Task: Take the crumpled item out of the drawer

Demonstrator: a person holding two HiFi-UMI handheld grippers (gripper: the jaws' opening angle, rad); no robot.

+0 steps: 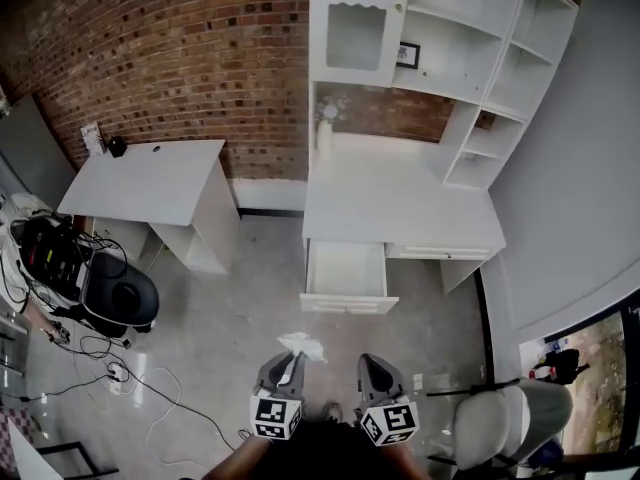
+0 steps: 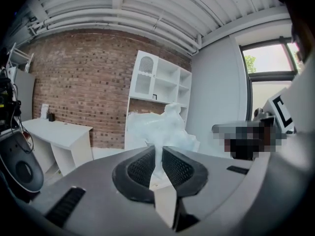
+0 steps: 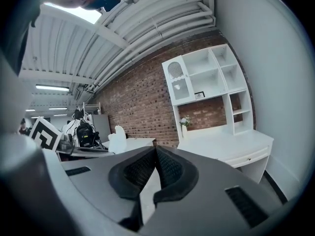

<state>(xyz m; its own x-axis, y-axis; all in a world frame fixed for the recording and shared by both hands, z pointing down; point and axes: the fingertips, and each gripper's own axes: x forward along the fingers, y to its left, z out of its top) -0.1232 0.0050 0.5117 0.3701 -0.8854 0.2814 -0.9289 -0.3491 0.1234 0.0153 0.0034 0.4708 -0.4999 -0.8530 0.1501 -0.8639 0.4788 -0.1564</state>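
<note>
A crumpled white item sticks out from between the jaws of my left gripper, which is shut on it low in the head view, well back from the desk. The white desk drawer stands pulled out, and its inside looks bare. My right gripper hangs beside the left one, jaws shut with nothing between them. In the right gripper view the crumpled item shows at the left.
The white desk with its shelf unit stands against the brick wall. A smaller white table is at the left, with a black office chair and cables on the floor. A grey chair is at the right.
</note>
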